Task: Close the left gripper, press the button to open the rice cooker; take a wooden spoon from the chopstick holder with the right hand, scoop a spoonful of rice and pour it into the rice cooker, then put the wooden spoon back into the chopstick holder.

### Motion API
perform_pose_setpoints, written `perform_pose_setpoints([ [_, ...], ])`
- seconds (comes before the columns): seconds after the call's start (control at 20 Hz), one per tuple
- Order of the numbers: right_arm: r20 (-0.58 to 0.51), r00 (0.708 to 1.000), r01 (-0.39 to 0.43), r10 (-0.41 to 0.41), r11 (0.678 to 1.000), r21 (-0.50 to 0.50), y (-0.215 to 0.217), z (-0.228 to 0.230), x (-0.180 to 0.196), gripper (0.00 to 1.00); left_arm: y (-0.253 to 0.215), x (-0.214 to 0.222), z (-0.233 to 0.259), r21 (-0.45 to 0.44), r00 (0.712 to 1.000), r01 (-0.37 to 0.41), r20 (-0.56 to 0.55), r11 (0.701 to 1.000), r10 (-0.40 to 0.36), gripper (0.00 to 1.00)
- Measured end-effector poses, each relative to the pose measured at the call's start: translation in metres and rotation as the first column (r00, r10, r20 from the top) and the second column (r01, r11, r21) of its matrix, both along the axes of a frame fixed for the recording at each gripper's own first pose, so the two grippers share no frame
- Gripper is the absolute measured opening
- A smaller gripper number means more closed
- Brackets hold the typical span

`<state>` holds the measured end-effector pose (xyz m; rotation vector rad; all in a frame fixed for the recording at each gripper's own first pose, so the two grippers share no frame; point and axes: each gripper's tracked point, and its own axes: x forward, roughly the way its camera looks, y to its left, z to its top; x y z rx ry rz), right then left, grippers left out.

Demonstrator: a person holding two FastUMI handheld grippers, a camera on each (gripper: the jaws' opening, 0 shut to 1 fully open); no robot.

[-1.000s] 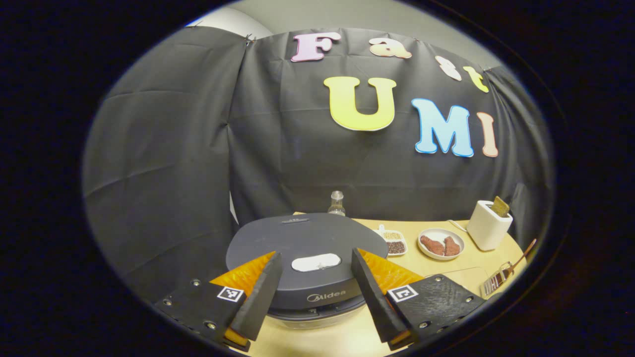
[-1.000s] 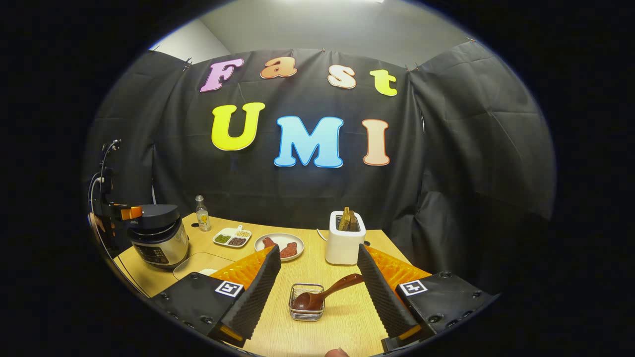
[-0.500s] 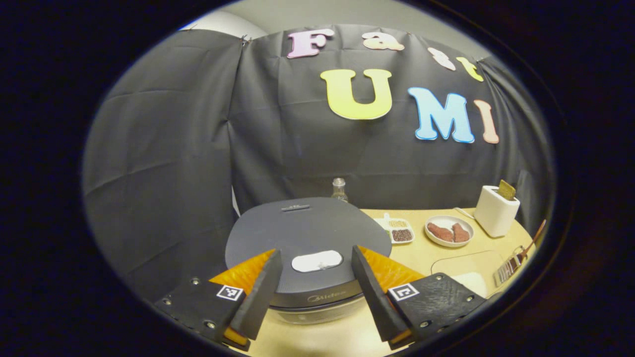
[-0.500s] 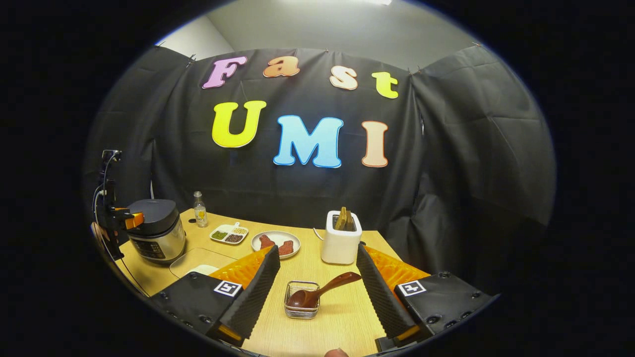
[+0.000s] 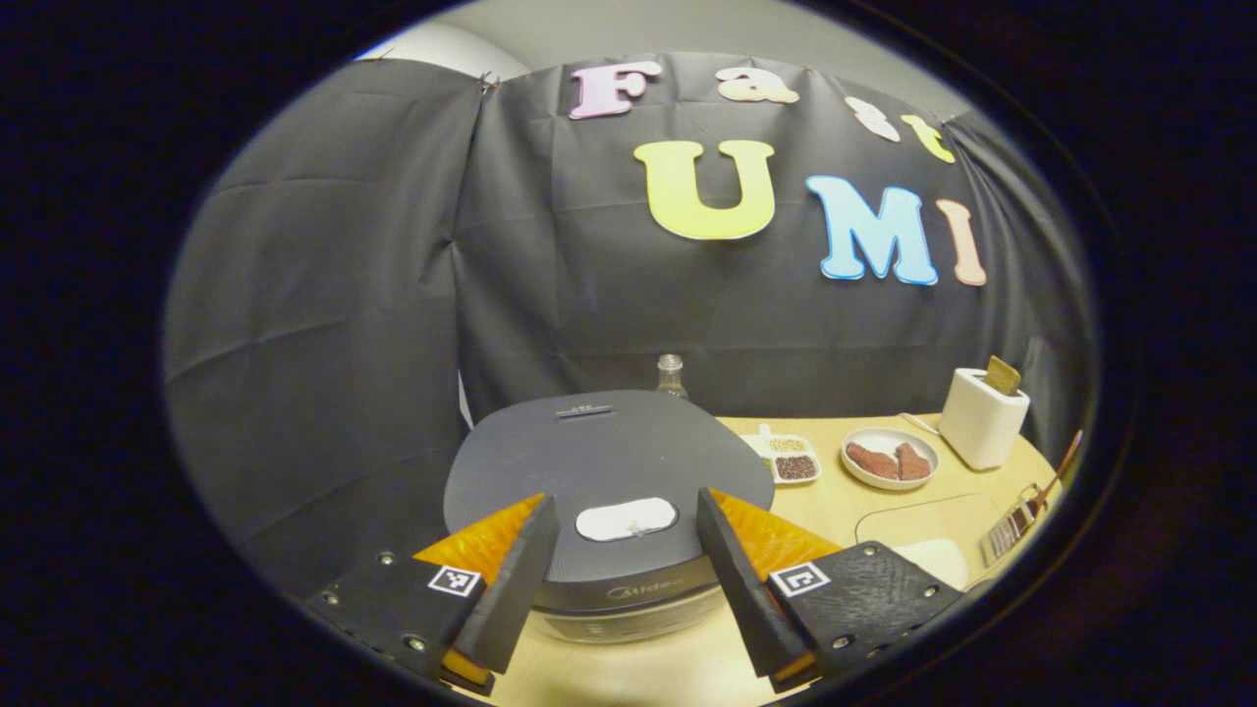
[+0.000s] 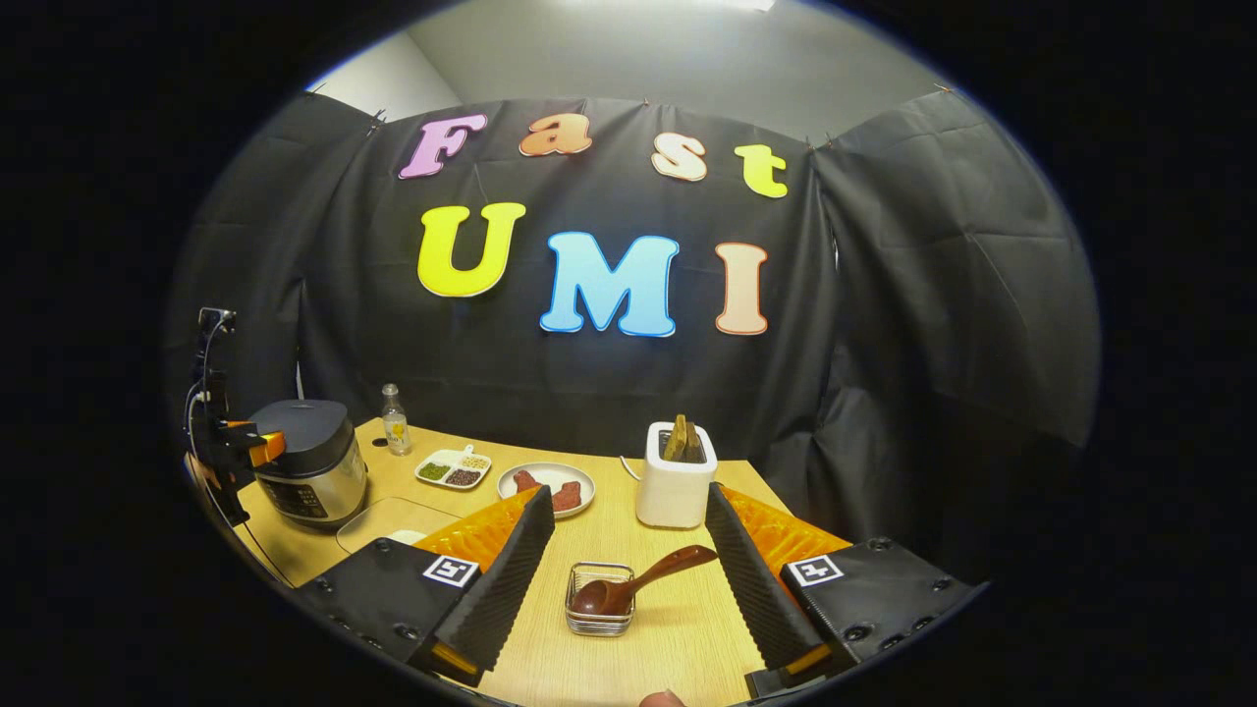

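Observation:
The dark-lidded rice cooker (image 5: 609, 471) sits shut right in front of my left gripper (image 5: 628, 565), whose fingers stand open on either side of the white oval button (image 5: 627, 517) on the lid. In the right gripper view the cooker (image 6: 306, 471) stands at the far left with the left gripper (image 6: 245, 447) at it. A brown wooden spoon (image 6: 633, 581) lies bowl-down in the small wire chopstick holder (image 6: 600, 612), its handle slanting up to the right. My right gripper (image 6: 628, 579) is open, with holder and spoon ahead between its fingers, apart from them.
On the light wooden table (image 6: 678, 638) stand a white toaster (image 6: 676, 486) with toast, a plate of reddish food (image 6: 547, 484), a divided dish of grains (image 6: 452, 469), a small glass bottle (image 6: 395, 430) and a clear tray (image 6: 393, 520) beside the cooker.
The left gripper has risen and tilted down a little over the cooker lid. The right gripper has barely shifted; the spoon lies still.

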<state>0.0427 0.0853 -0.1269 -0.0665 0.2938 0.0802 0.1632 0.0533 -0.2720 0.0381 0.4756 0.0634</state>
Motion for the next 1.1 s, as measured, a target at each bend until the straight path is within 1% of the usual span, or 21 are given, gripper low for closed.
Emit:
perform_pose_setpoints([
  [0.05, 0.013, 1.0, -0.006, 0.006, 1.0, 0.002, 0.0, 0.004, 0.0, 0.95, -0.004, 0.0, 0.011, -0.02, 1.0, 0.0, 0.022, 1.0, 0.0, 0.9],
  [0.1, 0.026, 1.0, -0.009, 0.009, 1.0, 0.004, -0.003, 0.009, -0.001, 0.95, -0.013, 0.002, 0.024, -0.047, 0.999, 0.007, 0.039, 0.999, -0.005, 0.88],
  [0.2, 0.048, 0.999, -0.015, 0.014, 1.0, 0.017, -0.009, 0.018, -0.005, 0.95, -0.027, -0.008, 0.052, -0.073, 0.997, 0.015, 0.08, 0.997, -0.009, 0.88],
  [0.25, 0.057, 0.998, -0.018, 0.017, 0.999, 0.026, -0.012, 0.021, -0.007, 0.95, -0.036, -0.015, 0.066, -0.079, 0.994, 0.026, 0.106, 0.997, -0.017, 0.89],
  [0.35, 0.079, 0.997, -0.029, 0.026, 0.999, 0.039, -0.021, 0.027, -0.013, 0.95, -0.056, -0.035, 0.103, -0.073, 0.985, 0.052, 0.168, 0.996, -0.039, 0.86],
  [0.4, 0.086, 0.996, -0.041, 0.037, 0.998, 0.041, -0.024, 0.03, -0.018, 0.98, -0.066, -0.046, 0.121, -0.068, 0.979, 0.066, 0.198, 0.995, -0.052, 0.86],
  [0.45, 0.095, 0.994, -0.054, 0.05, 0.998, 0.042, -0.027, 0.031, -0.022, 0.98, -0.076, -0.06, 0.137, -0.063, 0.972, 0.082, 0.227, 0.995, -0.065, 0.87],
  [0.5, 0.107, 0.992, -0.071, 0.067, 0.997, 0.04, -0.029, 0.034, -0.027, 0.98, -0.085, -0.075, 0.153, -0.057, 0.965, 0.094, 0.251, 0.994, -0.077, 0.86],
  [0.55, 0.123, 0.989, -0.089, 0.084, 0.995, 0.035, -0.031, 0.038, -0.031, 0.95, -0.091, -0.088, 0.166, -0.049, 0.958, 0.101, 0.273, 0.994, -0.084, 0.86],
  [0.65, 0.154, 0.982, -0.114, 0.11, 0.993, 0.019, -0.035, 0.046, -0.039, 0.94, -0.099, -0.117, 0.192, -0.039, 0.948, 0.106, 0.306, 0.994, -0.089, 0.86],
  [0.7, 0.162, 0.98, -0.121, 0.117, 0.992, 0.017, -0.037, 0.05, -0.045, 0.98, -0.102, -0.13, 0.204, -0.037, 0.943, 0.107, 0.32, 0.994, -0.089, 0.87],
  [0.75, 0.168, 0.978, -0.129, 0.123, 0.991, 0.024, -0.036, 0.051, -0.049, 0.94, -0.105, -0.141, 0.212, -0.033, 0.94, 0.109, 0.329, 0.994, -0.092, 0.85],
  [0.8, 0.171, 0.977, -0.136, 0.128, 0.99, 0.034, -0.035, 0.054, -0.053, 0.98, -0.106, -0.15, 0.22, -0.023, 0.937, 0.11, 0.336, 0.994, -0.096, 0.85],
  [0.95, 0.182, 0.976, -0.135, 0.121, 0.989, 0.066, -0.033, 0.061, -0.064, 0.98, -0.103, -0.17, 0.241, 0.004, 0.927, 0.115, 0.359, 0.993, -0.109, 0.85],
  [1.1, 0.18, 0.979, -0.116, 0.098, 0.989, 0.091, -0.031, 0.064, -0.077, 0.98, -0.1, -0.188, 0.253, -0.007, 0.919, 0.124, 0.378, 0.992, -0.112, 0.85],
])
